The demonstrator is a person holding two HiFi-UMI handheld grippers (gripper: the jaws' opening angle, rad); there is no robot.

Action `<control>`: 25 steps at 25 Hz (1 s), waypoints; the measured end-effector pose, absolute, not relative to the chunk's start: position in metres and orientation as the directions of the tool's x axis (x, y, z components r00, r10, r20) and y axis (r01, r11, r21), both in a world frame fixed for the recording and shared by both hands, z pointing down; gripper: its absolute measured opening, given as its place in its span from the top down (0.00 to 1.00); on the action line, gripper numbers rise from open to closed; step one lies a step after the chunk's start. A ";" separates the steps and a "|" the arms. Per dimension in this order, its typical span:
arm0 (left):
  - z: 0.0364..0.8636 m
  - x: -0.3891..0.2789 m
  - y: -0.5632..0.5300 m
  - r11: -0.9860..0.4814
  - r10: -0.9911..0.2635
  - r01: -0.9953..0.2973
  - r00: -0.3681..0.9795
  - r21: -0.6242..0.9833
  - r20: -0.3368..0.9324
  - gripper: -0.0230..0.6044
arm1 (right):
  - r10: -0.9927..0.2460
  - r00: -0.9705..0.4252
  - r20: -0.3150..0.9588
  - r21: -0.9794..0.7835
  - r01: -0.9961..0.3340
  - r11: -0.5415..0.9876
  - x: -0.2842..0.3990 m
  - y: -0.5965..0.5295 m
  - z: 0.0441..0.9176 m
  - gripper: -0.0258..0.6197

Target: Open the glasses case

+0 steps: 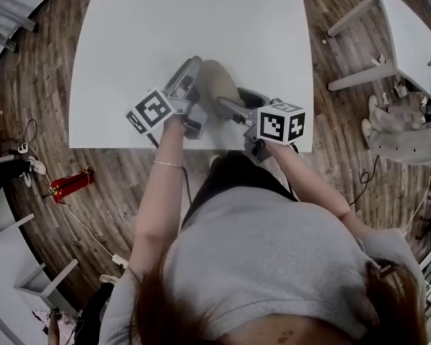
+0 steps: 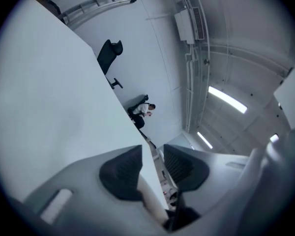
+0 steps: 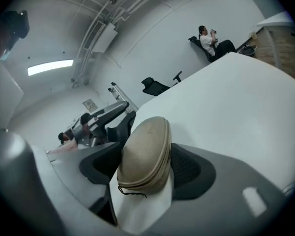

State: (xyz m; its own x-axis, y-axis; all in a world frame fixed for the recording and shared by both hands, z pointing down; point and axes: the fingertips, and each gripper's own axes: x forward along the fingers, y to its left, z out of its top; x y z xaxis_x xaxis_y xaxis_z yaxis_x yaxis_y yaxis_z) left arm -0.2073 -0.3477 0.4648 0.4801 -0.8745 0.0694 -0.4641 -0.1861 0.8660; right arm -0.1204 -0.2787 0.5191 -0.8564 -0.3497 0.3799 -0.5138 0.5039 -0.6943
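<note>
Tan oval zippered fabric glasses case (image 3: 145, 151) on white table (image 1: 201, 20), zip shut. Right claw (image 3: 146, 167) clamps its sides; left claw (image 2: 152, 170) parted, empty, just beside. Step: steadying case. Next, likely: left claw pinches dark zip cord (image 3: 130, 192).

I stand at a white counter (image 1: 201, 20) on a wood floor (image 1: 50, 85); another table (image 1: 409, 27) to my right, a strip light (image 3: 49, 67) overhead.
</note>
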 end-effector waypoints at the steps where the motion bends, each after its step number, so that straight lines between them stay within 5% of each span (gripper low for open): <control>1: 0.456 -0.206 -0.345 -0.194 -0.878 -0.460 0.475 0.866 0.055 0.77 | -0.350 -0.852 0.389 -0.675 -0.522 0.521 -0.122 -0.280 0.519 0.47; 5: 0.420 -0.188 -0.330 -0.241 -0.865 -0.453 0.501 0.859 0.021 0.96 | -0.376 -0.822 0.429 -0.586 -0.570 0.576 -0.124 -0.282 0.511 0.48; 12: 0.416 -0.183 -0.298 -0.203 -0.846 -0.407 0.531 0.891 0.050 0.96 | -0.470 -0.788 0.398 -0.532 -0.616 0.581 -0.110 -0.280 0.489 0.47; 15: 0.426 -0.185 -0.276 -0.179 -0.845 -0.481 0.521 0.858 0.116 0.96 | -0.512 -0.764 0.393 -0.442 -0.645 0.624 -0.101 -0.272 0.470 0.60; 18: 0.430 -0.177 -0.255 -0.195 -0.849 -0.605 0.498 0.772 0.175 0.96 | -0.573 -0.736 0.361 -0.317 -0.674 0.667 -0.090 -0.257 0.445 0.92; 19: 0.431 -0.172 -0.250 -0.204 -0.851 -0.640 0.489 0.741 0.188 0.96 | -0.587 -0.733 0.345 -0.299 -0.678 0.671 -0.087 -0.252 0.439 0.95; 25: 0.430 -0.150 -0.222 -0.245 -0.857 -0.756 0.462 0.607 0.229 0.96 | -0.604 -0.743 0.287 -0.320 -0.669 0.670 -0.078 -0.220 0.425 0.95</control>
State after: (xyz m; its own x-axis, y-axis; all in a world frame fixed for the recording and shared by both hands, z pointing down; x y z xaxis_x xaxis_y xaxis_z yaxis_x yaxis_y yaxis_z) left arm -0.1498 -0.2217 0.4297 0.4622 -0.8566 0.2291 -0.7556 -0.2453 0.6074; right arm -0.0781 -0.2197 0.4246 -0.7429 -0.6045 0.2875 -0.6693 0.6704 -0.3202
